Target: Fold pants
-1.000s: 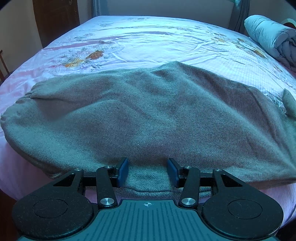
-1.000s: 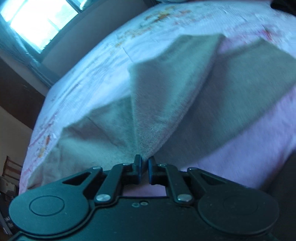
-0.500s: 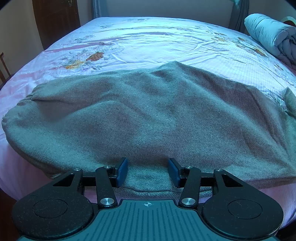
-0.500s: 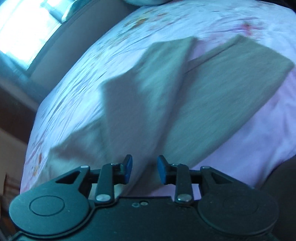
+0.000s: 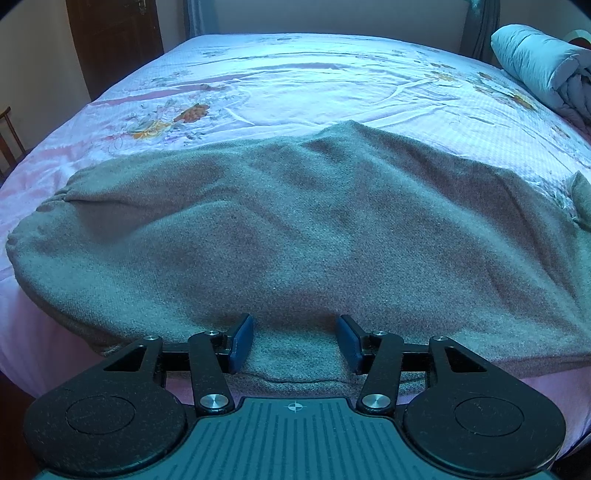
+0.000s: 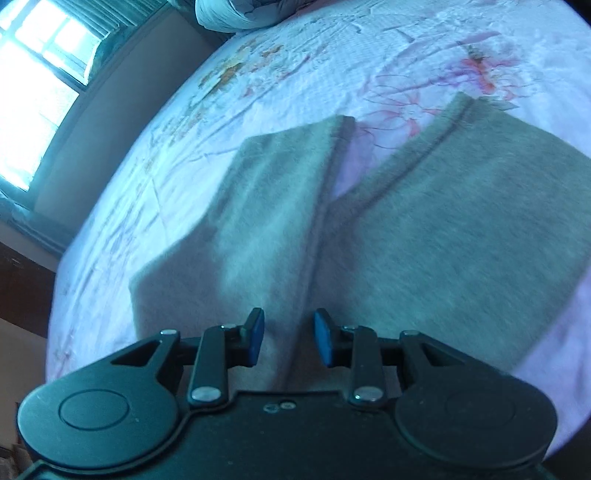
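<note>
Grey fleece pants [image 5: 295, 229] lie spread across the pink flowered bed sheet [image 5: 295, 85], reaching its near edge. My left gripper [image 5: 294, 341] sits at the pants' near hem. Its jaws are opening, and the cloth lies between the blue pads without being pressed. In the right wrist view the two pant legs [image 6: 461, 240] lie side by side with a narrow wedge of sheet between them. My right gripper [image 6: 288, 341] hovers over the inner edge of the left leg [image 6: 266, 206]. Its jaws are closing, but they stand apart and the pads do not touch the cloth.
A rolled pale quilt [image 5: 543, 62] lies at the far right of the bed, also visible as a quilt [image 6: 236, 14] at the top. A dark wooden door [image 5: 114, 40] and a chair [image 5: 7, 136] stand left of the bed. A bright window [image 6: 40, 74] is beyond it.
My right gripper let go of the pinched fold of pant leg, opened and swung sideways; that leg now lies flat beside the other. The left gripper stayed put, its jaws slightly wider.
</note>
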The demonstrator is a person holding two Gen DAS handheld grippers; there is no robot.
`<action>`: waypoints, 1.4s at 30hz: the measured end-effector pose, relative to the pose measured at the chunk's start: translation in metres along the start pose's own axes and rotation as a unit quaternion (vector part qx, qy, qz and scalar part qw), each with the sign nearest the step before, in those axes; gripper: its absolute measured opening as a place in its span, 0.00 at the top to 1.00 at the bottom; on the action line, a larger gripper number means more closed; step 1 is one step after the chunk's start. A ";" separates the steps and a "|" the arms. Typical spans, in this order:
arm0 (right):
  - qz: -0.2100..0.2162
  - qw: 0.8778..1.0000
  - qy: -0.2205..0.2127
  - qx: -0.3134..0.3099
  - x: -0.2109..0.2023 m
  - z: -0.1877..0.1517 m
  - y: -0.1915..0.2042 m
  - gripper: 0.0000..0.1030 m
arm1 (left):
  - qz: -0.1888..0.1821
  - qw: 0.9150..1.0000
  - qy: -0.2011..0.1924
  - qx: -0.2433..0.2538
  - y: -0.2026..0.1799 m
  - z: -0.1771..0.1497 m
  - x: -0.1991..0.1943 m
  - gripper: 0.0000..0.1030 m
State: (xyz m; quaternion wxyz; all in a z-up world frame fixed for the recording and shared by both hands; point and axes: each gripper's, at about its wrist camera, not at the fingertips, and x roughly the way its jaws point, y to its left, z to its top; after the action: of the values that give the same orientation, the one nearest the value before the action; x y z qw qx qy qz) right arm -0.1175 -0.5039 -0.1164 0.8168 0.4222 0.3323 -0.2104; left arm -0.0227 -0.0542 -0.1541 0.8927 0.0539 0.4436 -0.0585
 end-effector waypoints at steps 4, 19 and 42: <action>-0.003 0.999 -0.028 -0.036 -0.012 -0.002 0.009 1.00 | -0.001 1.000 0.000 0.002 0.000 0.000 0.001 0.47; -0.075 0.994 -0.074 -0.031 -0.081 -0.054 -0.029 1.00 | -0.017 1.000 -0.003 0.010 -0.001 -0.001 0.001 0.39; -0.054 0.995 -0.074 0.029 -0.041 0.046 -0.071 0.80 | -0.002 1.000 -0.001 0.015 -0.007 -0.001 0.001 0.38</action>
State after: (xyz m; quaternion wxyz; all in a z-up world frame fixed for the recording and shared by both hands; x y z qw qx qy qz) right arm -0.1732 -0.5787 -0.1065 0.8139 0.4102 0.2873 -0.2946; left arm -0.0237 -0.0609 -0.1554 0.8923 0.0661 0.4415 -0.0671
